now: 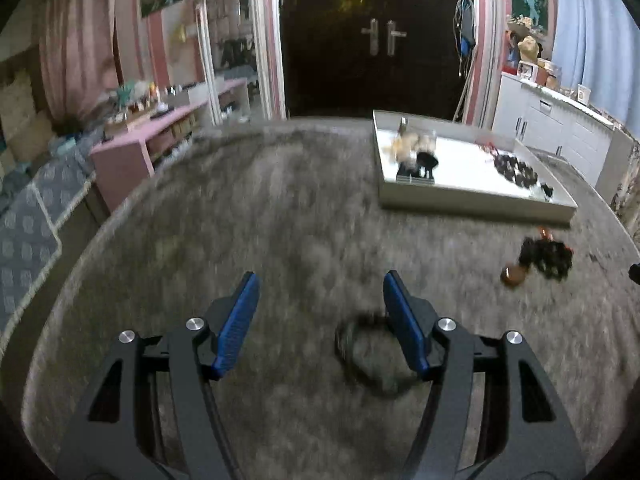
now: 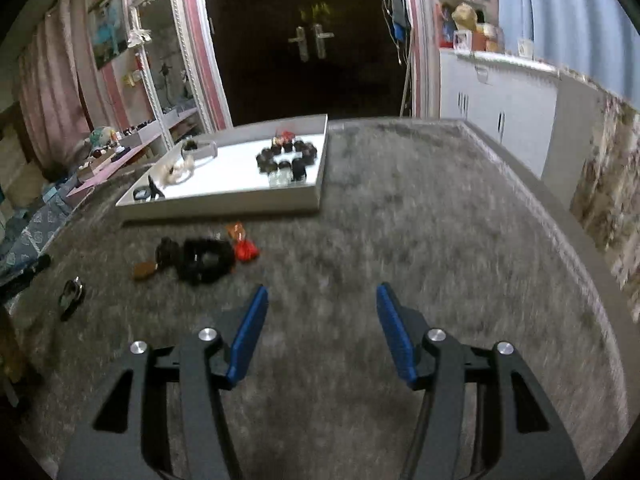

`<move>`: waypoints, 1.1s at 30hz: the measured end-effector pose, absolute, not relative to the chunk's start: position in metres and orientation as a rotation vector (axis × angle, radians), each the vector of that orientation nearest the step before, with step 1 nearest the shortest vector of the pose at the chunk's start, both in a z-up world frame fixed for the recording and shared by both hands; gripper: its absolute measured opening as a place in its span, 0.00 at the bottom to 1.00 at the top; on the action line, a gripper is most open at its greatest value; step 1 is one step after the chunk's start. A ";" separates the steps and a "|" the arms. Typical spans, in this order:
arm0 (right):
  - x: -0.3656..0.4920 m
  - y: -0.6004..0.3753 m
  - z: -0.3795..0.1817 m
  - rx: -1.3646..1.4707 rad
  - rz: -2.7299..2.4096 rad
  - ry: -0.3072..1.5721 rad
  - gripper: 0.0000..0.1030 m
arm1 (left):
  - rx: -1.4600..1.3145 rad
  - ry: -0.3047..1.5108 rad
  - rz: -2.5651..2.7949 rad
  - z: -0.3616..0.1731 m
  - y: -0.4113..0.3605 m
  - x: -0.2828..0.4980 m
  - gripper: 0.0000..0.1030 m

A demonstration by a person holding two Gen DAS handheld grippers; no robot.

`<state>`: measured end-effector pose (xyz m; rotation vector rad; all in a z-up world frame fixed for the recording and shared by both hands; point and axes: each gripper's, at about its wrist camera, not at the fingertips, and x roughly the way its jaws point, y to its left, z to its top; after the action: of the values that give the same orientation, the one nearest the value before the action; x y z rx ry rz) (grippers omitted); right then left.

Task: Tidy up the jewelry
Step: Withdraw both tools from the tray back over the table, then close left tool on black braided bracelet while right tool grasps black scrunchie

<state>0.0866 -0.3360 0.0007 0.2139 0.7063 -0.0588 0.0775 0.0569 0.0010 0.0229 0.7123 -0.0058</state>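
Note:
A white tray (image 1: pixel 472 196) (image 2: pixel 224 204) on the grey table holds a dark bead bracelet (image 2: pixel 286 156) (image 1: pixel 516 170) and other pieces. A dark bead pile (image 2: pixel 204 260) (image 1: pixel 546 258) with a red tassel (image 2: pixel 246 250) and a brown bead (image 2: pixel 144 270) (image 1: pixel 512 274) lies on the table in front of the tray. A dark ring-shaped bangle (image 1: pixel 368 356) (image 2: pixel 71 296) lies by my left gripper's right finger. My left gripper (image 1: pixel 320 300) is open and empty. My right gripper (image 2: pixel 322 312) is open and empty, right of the pile.
The table is covered in grey plush cloth (image 2: pixel 420 240). A pink shelf unit (image 1: pixel 132 152) stands off the left edge, white cabinets (image 2: pixel 500 100) off the far right. A dark doorway (image 1: pixel 376 36) lies beyond the table.

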 end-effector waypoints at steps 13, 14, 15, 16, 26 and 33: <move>0.086 -0.316 -0.003 0.201 -0.027 0.728 0.55 | 0.026 0.820 -0.005 -0.028 0.057 0.084 0.62; 0.086 -0.314 -0.003 0.201 -0.033 0.726 0.55 | 0.024 0.824 -0.010 -0.027 0.056 0.085 0.62; 0.086 -0.312 -0.001 0.210 -0.043 0.721 0.55 | 0.022 0.832 -0.018 -0.028 0.054 0.087 0.61; 0.087 -0.309 0.000 0.214 -0.047 0.720 0.55 | 0.021 0.837 -0.028 -0.028 0.053 0.089 0.60; 0.106 -0.258 0.002 0.234 -0.094 0.729 0.54 | 0.015 0.907 -0.077 -0.039 0.043 0.104 0.34; 0.122 -0.229 -0.005 0.393 -0.170 0.718 0.45 | -0.047 0.902 -0.082 -0.042 0.047 0.110 0.28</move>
<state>0.1216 -0.2290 -0.0046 0.3928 0.7184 -0.1696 0.1103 0.0475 -0.0417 -0.0465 0.9023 -0.0821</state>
